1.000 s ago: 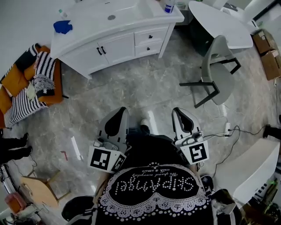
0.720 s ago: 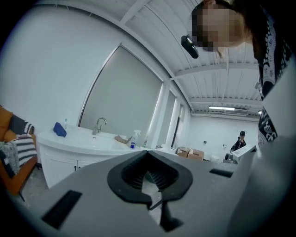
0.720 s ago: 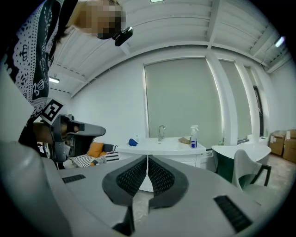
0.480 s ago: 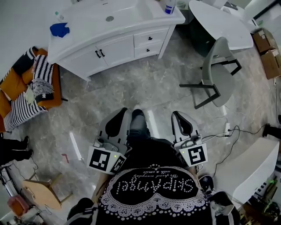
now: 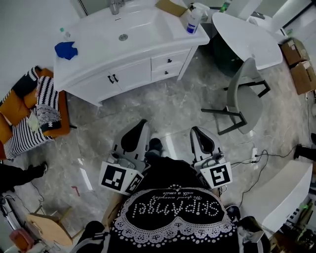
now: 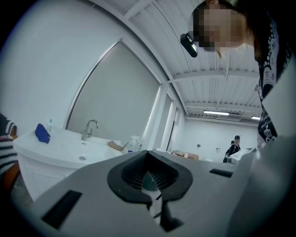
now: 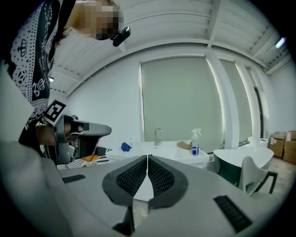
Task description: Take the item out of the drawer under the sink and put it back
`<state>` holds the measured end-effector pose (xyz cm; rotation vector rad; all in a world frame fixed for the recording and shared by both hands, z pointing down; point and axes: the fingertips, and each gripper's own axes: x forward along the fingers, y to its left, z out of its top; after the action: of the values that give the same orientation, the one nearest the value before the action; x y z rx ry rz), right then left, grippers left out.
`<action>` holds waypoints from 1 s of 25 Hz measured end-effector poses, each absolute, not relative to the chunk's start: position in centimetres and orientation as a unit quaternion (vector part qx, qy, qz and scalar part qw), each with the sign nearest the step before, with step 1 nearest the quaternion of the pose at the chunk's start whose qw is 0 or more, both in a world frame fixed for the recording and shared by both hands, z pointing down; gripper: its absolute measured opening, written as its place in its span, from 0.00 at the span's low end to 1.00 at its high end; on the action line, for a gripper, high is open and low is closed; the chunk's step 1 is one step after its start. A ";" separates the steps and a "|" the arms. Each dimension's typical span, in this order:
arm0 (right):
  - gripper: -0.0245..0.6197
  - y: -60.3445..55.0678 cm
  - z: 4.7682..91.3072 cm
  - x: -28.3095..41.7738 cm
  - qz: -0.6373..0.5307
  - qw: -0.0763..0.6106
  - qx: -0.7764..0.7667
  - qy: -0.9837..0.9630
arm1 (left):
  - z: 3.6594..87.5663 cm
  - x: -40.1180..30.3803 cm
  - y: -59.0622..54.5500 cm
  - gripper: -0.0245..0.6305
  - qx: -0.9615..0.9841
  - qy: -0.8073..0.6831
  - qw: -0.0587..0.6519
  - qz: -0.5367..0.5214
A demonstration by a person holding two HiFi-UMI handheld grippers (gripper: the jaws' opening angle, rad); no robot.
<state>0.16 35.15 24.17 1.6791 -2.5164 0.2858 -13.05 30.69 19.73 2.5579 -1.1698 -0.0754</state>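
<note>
Head view, containers: I look steeply down on a white vanity [image 5: 98, 84] across the marble floor. Its two drawers [image 5: 168, 65], stacked right of the cupboard doors [image 5: 114, 78], are both pushed in.
Head view, item: out of sight; the shut drawer fronts hide whatever they hold.
Head view, sink basin [image 5: 133, 29]: bare white, only the drain showing.
Head view, countertop: a blue cloth [image 5: 65, 50] at the left end; a spray bottle [image 5: 193, 20] and a cardboard piece [image 5: 170, 7] at the right end.
Head view, grippers: the left gripper [image 5: 140, 124] and right gripper [image 5: 196, 132] sit side by side at my waist, well apart from the vanity, both pointing towards it.
Head view, cut off: the tap [image 5: 114, 6] is clipped by the top edge.
Left gripper view, jaws: tips meet, with nothing between the pads (only floor shows through the gap below them).
Left gripper view, hidden: the gripper's own grey body covers the drawers; basin, tap, cloth and bottle show above it. A distant person [image 6: 233, 147] appears in this view alone.
Right gripper view, jaws: pressed together and empty.
Right gripper view, extra: it shows the left gripper from the side, and a grey chair [image 7: 252, 178] at right. The drawers are again blocked.
</note>
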 end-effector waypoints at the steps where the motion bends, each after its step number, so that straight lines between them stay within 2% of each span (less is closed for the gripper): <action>1: 0.07 34.7 24.2 0.1 0.094 0.052 0.553 -0.826 | 19.8 -13.1 30.2 0.04 0.898 -0.409 0.163 -0.025; 13: 0.07 32.8 24.4 2.4 0.091 0.051 0.597 -0.795 | 20.9 -12.8 27.2 0.04 0.911 -0.383 0.154 -0.002; 25: 0.07 30.2 25.8 4.1 0.106 0.059 0.569 -0.813 | 21.9 -11.5 25.2 0.04 0.895 -0.416 0.161 0.012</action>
<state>4.07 30.20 25.81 1.7230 -2.4639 0.3215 -11.52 25.21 21.93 2.5548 -1.1875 0.0349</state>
